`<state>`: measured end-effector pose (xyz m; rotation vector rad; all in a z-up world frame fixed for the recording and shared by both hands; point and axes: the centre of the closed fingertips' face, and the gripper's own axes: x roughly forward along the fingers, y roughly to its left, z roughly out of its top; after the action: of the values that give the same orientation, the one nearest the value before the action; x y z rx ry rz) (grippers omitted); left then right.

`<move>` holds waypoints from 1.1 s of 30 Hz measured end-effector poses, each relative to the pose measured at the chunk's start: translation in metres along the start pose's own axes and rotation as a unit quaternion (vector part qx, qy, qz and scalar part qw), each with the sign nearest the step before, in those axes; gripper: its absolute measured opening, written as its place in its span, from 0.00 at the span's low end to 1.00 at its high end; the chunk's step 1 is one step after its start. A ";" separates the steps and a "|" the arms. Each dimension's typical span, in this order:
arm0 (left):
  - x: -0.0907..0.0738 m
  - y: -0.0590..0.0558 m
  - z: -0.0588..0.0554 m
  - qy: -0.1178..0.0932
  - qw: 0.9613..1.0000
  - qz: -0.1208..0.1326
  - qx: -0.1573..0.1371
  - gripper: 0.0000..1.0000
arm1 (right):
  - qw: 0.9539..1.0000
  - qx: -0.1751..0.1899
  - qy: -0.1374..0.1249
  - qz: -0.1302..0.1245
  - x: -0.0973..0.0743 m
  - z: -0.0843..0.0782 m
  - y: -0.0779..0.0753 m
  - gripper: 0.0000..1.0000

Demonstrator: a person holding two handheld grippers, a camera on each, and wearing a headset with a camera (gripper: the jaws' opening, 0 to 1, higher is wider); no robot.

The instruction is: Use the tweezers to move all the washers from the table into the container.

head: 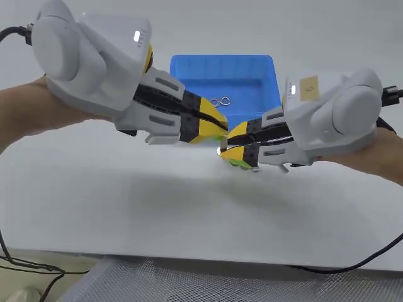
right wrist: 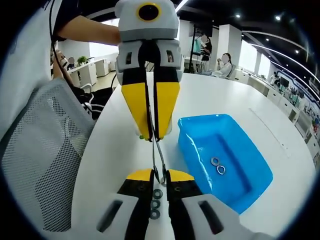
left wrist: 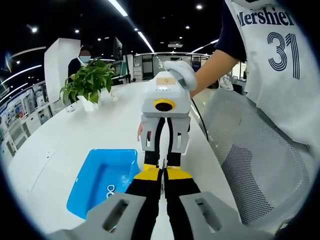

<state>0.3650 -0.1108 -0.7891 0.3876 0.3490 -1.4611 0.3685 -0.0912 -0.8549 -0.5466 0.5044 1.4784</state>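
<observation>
Sitting toward the far side of the white table [head: 189,207], the blue rectangular plastic container [head: 245,85] holds two small metal ring washers [head: 221,101], side by side near the middle of its floor. The right gripper view confirms the pair [right wrist: 218,165] and adds three further ring washers [right wrist: 156,204] in a short row on the tabletop, outside the container and just beside its near wall. In the head view the grippers cover that spot.

The left gripper [head: 217,123] and right gripper [head: 232,148] meet tip to tip in front of the container. The right gripper view shows the thin metal tweezers [right wrist: 158,155]. The left gripper's yellow jaws are clamped along them, and the points reach down between the right gripper's jaws. Those jaws stand close on either side, and I cannot tell whether they pinch.

The left gripper view gives the container [left wrist: 100,175] at lower left, a green potted plant [left wrist: 89,80] beyond, and a grey mesh chair [left wrist: 250,165].
</observation>
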 end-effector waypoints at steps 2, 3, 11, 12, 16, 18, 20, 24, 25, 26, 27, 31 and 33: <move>0.000 0.000 0.000 0.000 1.000 0.001 -0.002 0.05 | 1.000 0.001 0.000 0.001 0.000 0.000 0.000 0.11; 0.000 0.000 0.000 0.000 1.000 0.001 -0.002 0.05 | 1.000 0.002 0.000 0.001 0.000 0.000 0.000 0.11; 0.000 -0.001 0.000 0.002 1.000 -0.001 -0.005 0.05 | 1.000 0.008 0.001 0.000 0.000 0.000 0.001 0.10; -0.001 -0.001 0.000 0.003 1.000 0.000 -0.006 0.05 | 1.000 0.009 0.002 0.002 0.000 0.000 0.002 0.10; -0.002 -0.003 0.000 0.005 1.000 -0.003 -0.007 0.05 | 1.000 0.008 0.002 0.005 0.000 0.001 0.005 0.10; -0.003 -0.004 0.001 0.004 1.000 -0.003 -0.007 0.05 | 1.000 0.008 0.000 0.005 0.000 0.003 0.006 0.10; -0.005 -0.004 0.003 0.004 1.000 -0.003 -0.007 0.05 | 1.000 0.008 -0.001 0.005 -0.001 0.005 0.006 0.10; -0.008 -0.005 0.007 0.004 1.000 -0.003 -0.005 0.05 | 1.000 0.004 -0.004 0.004 -0.005 0.010 0.007 0.10; -0.009 -0.005 0.009 0.004 1.000 -0.004 -0.004 0.05 | 1.000 0.003 -0.005 0.003 -0.006 0.012 0.007 0.10; -0.010 -0.006 0.011 0.005 1.000 -0.004 -0.002 0.05 | 1.000 0.002 -0.005 0.003 -0.006 0.012 0.007 0.10; -0.011 -0.006 0.013 0.005 1.000 -0.004 -0.001 0.05 | 1.000 0.000 -0.006 0.002 -0.008 0.014 0.007 0.10; -0.015 -0.005 0.022 0.005 1.000 -0.004 0.008 0.05 | 1.000 -0.005 -0.010 -0.003 -0.011 0.017 0.005 0.10; -0.018 -0.004 0.027 0.003 1.000 -0.002 0.016 0.05 | 1.000 -0.008 -0.014 -0.009 -0.014 0.022 0.002 0.10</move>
<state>0.3593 -0.1077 -0.7573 0.4163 0.3320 -1.4713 0.3653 -0.0886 -0.8291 -0.5399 0.4650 1.4726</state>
